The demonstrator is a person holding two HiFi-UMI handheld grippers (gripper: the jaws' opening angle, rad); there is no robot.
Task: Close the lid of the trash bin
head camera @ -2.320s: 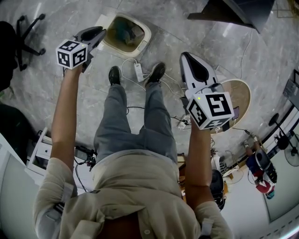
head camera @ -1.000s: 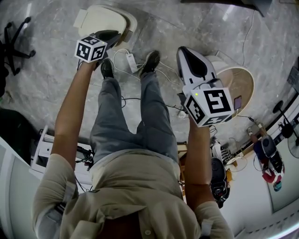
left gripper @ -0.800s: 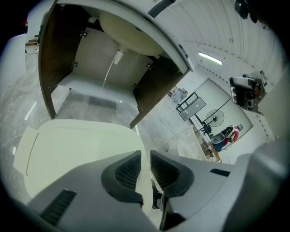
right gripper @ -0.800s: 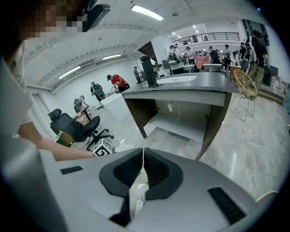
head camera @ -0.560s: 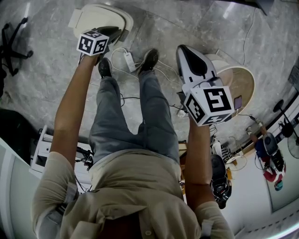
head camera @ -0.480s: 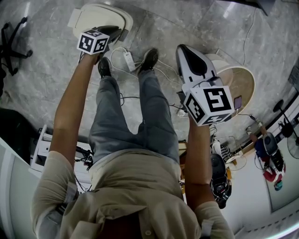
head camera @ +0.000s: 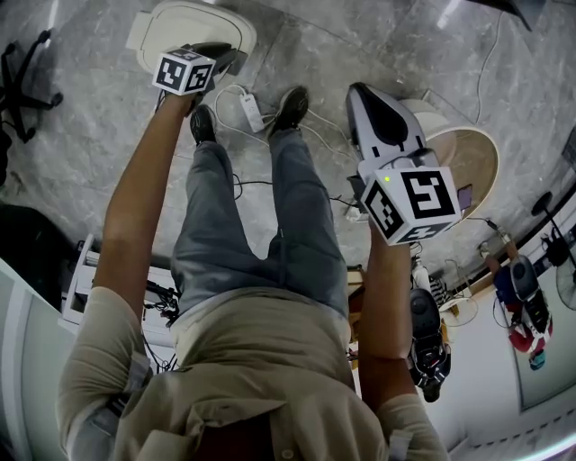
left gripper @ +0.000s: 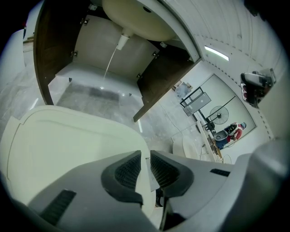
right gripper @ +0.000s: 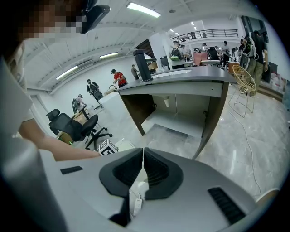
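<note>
Sitting on the marble floor (head camera: 360, 40) just ahead of the person's left shoe (head camera: 202, 124), the cream trash bin (head camera: 142, 38) has its lid (head camera: 184, 25) down; the left gripper (left gripper: 145, 158) hangs over the lid's near edge, jaws narrowly apart and empty, while the right gripper (right gripper: 143, 156), jaws together, holds nothing, well apart

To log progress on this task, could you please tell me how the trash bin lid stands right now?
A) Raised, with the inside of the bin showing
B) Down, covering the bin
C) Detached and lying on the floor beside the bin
B: in the head view the cream trash bin lid lies flat with nothing of the inside showing, and the left gripper is close over it.
</note>
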